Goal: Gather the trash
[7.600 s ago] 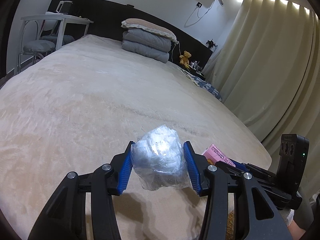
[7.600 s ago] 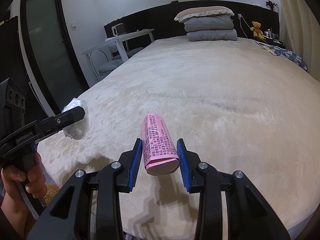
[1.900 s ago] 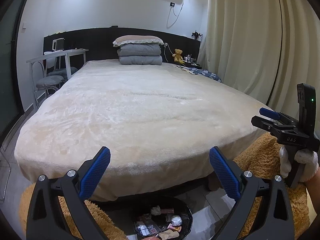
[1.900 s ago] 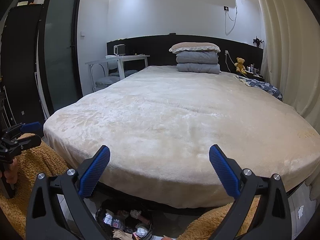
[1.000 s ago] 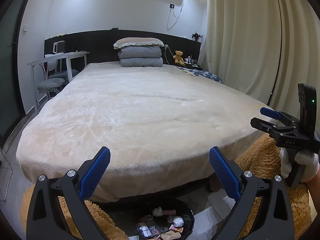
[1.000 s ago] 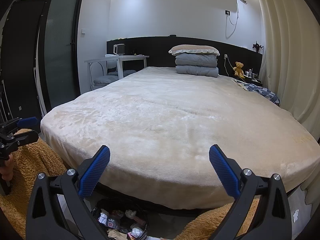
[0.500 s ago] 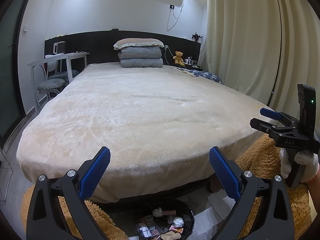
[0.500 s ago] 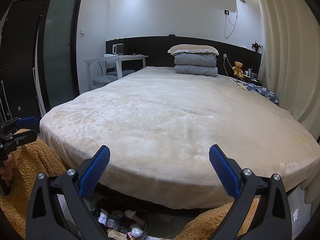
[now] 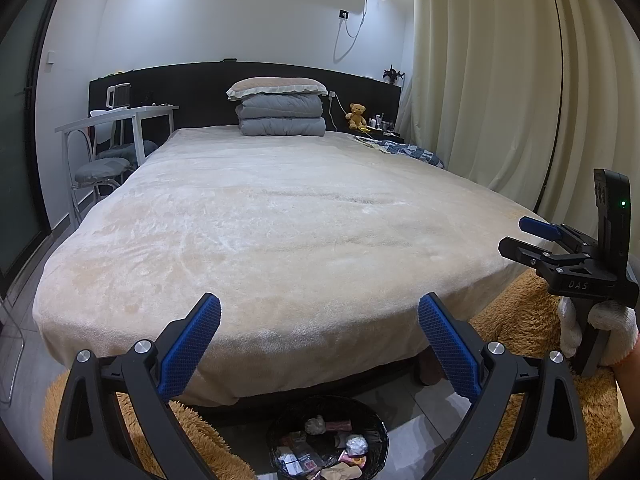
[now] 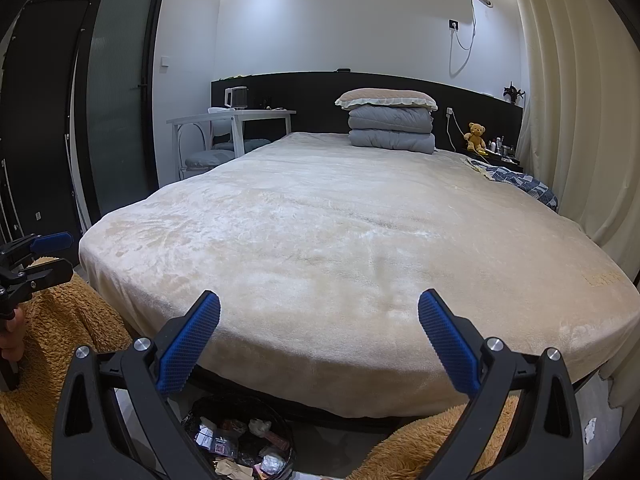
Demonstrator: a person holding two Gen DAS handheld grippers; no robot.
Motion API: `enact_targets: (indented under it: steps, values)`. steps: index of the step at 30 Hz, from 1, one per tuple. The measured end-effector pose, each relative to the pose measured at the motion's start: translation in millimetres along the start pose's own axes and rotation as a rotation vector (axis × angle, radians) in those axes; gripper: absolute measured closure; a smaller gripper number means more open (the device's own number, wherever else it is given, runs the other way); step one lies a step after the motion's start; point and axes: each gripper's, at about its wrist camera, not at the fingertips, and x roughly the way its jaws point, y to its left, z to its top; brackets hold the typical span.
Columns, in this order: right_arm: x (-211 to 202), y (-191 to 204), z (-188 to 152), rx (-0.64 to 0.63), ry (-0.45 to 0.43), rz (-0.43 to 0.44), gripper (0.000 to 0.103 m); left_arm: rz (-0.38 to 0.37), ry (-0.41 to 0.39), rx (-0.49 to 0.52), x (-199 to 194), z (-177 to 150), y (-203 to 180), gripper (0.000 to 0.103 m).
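Left wrist view: the left tongs (image 9: 319, 342) gape wide and empty above the round black trash bin (image 9: 280, 432) holding wrappers. Right wrist view: the right tongs (image 10: 319, 340) likewise spread wide over the cream plush bed (image 10: 360, 240); overlooked scraps could remain if the search ends here.

Both views sharp, evenly lit by ceiling lights w/ glare at the top edge; strong fisheye bending of curtain (image 9: 492, 80) and door (image 10: 116, 92), dark vignette in corners. Soft shadow under the bed (image 9: 280, 208); bin (image 9: 328, 436) interior dim.
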Motion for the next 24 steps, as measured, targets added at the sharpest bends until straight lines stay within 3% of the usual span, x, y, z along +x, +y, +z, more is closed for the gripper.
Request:
enact_targets:
  steps: [24]
  values:
    - [1.5,-1.0,-1.8,-0.007,0.001,-0.004,0.005,0.003,0.002,0.001,-0.4,1.2,-1.0,0.007]
